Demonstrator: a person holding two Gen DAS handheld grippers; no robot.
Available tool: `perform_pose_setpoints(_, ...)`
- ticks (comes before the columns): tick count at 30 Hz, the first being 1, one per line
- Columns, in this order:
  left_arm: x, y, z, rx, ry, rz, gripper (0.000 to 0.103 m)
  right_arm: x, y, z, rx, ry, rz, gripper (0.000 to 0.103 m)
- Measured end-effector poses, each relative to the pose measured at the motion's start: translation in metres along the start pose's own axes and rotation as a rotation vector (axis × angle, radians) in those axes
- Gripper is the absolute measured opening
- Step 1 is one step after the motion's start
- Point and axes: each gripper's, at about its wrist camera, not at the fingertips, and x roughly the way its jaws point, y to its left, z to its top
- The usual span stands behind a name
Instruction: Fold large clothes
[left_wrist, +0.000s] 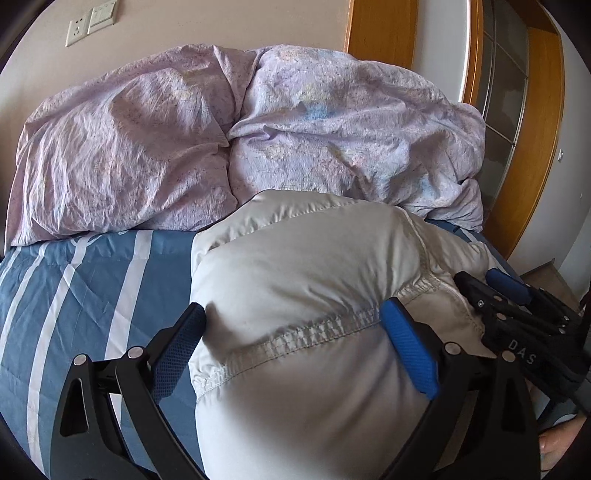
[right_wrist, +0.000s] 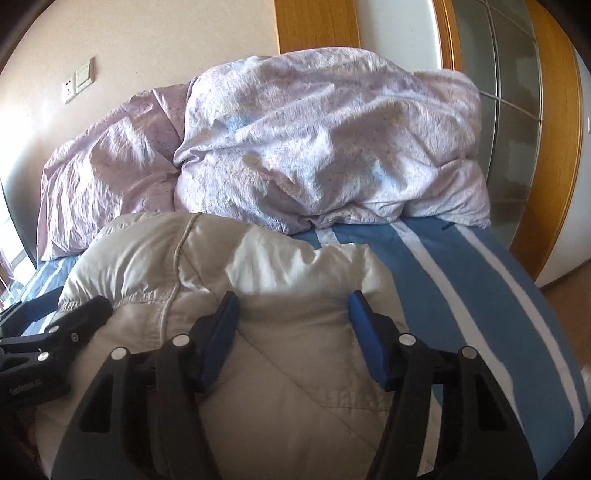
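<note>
A puffy white quilted garment (left_wrist: 295, 295) is lying bunched on the bed's blue-and-white striped sheet (left_wrist: 92, 280), in front of a crumpled lilac duvet (left_wrist: 221, 140). The left gripper (left_wrist: 295, 339) is straddling the garment's stitched hem, fingers (left_wrist: 408, 347) spread wide on either side; whether they are pressing it, I cannot tell. The right gripper (right_wrist: 293, 336) is sitting over a fold of the same garment (right_wrist: 258, 266), fingers (right_wrist: 221, 332) part open around the fabric; grip unclear.
</note>
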Motion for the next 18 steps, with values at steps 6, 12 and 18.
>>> perform_pose_setpoints(6, 0.009, -0.005, -0.004, -0.001, 0.003, 0.02, 0.099, 0.015, -0.005, -0.008, 0.023, -0.002, 0.009, 0.062)
perform_pose_setpoints(12, 0.014, -0.006, -0.008, 0.002, -0.002, 0.031, 0.1, 0.025, -0.009, -0.012, 0.044, 0.006, 0.028, 0.063)
perform_pose_setpoints(18, 0.023, -0.004, -0.009, -0.008, 0.019, 0.036, 0.101, 0.035, -0.007, -0.012, 0.041, 0.043, 0.027, 0.064)
